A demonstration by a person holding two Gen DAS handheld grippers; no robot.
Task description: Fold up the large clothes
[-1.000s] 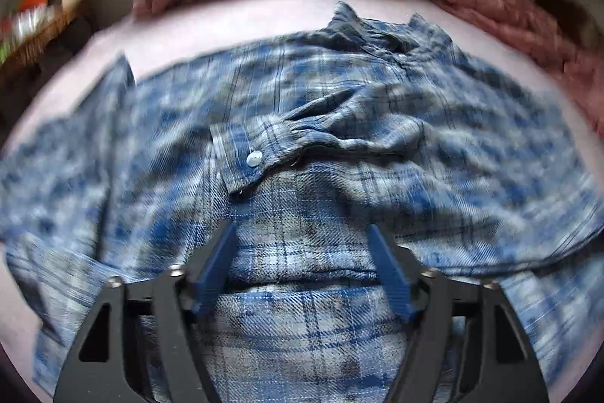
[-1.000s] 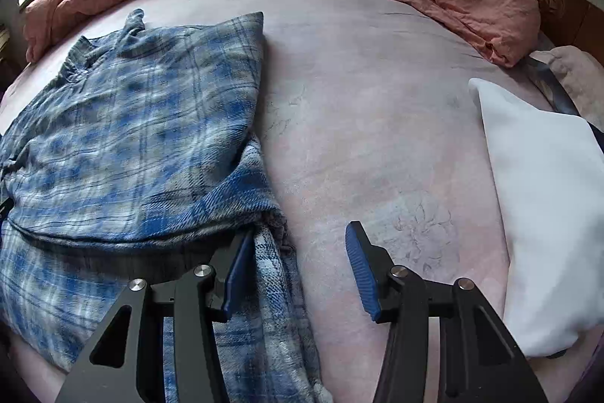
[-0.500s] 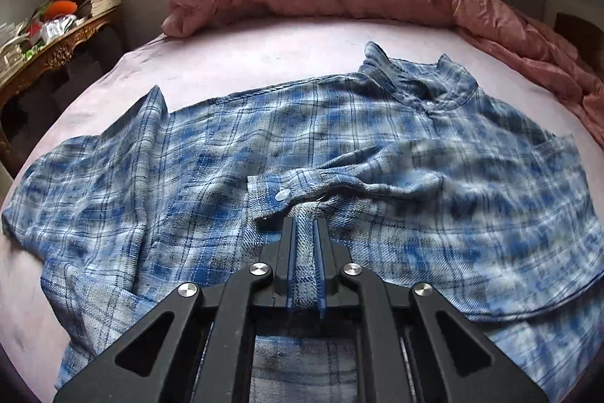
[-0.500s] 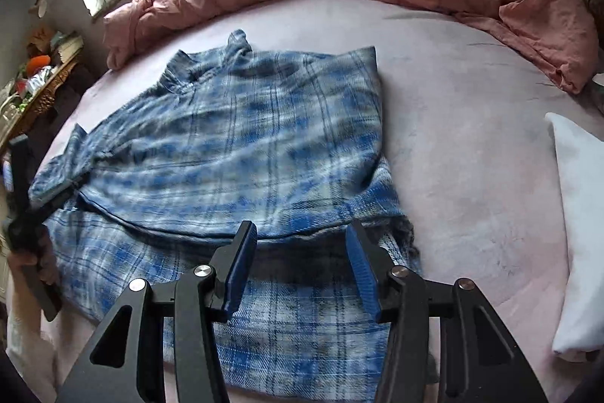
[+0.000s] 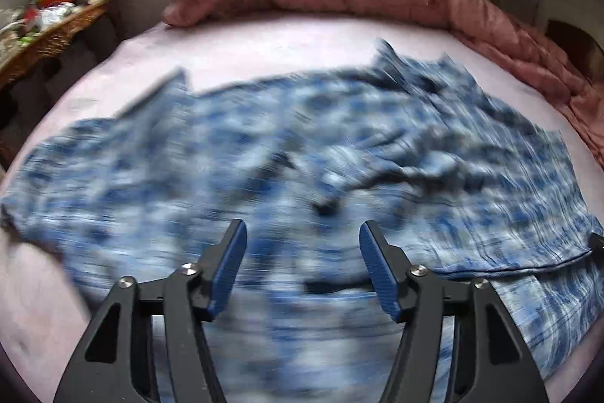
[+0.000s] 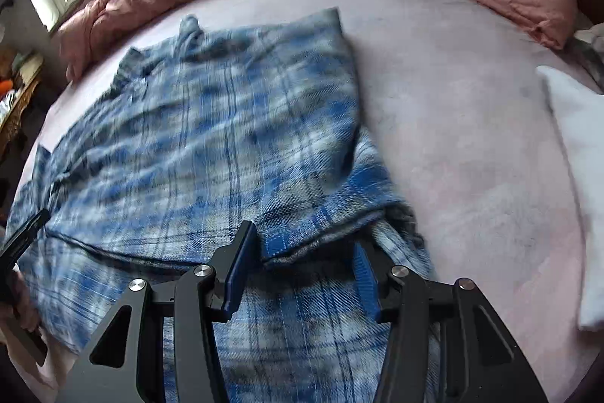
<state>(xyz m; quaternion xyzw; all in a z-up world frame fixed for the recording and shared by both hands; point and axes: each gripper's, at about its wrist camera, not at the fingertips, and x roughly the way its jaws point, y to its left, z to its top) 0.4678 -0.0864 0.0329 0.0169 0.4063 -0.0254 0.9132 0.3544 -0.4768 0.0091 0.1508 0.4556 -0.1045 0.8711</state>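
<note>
My left gripper (image 5: 302,267) fingers spread, empty, over plaid shirt (image 5: 339,146) on bed (image 5: 264,44). Right gripper (image 6: 302,270) spread w/ folded hem (image 6: 313,233) between pads, prob. lining up next grab.

- The plaid shirt (image 5: 377,153) (image 6: 211,146) is blue, white and grey flannel, lying flat on the bed, spread across its middle.
- Its collar (image 5: 426,78) (image 6: 192,36) points toward the far edge of the bed.
- One side panel is folded over the body, leaving a straight vertical fold edge (image 6: 349,93) toward the bed's right side.
- A sleeve (image 5: 381,161) lies folded across the chest, its cuff near the shirt's middle.
- The hem end (image 6: 302,335) reaches the bed's near edge, lying beneath the folded layer's lower border.
- Much of the fabric looks blurred in the left wrist view.
</note>
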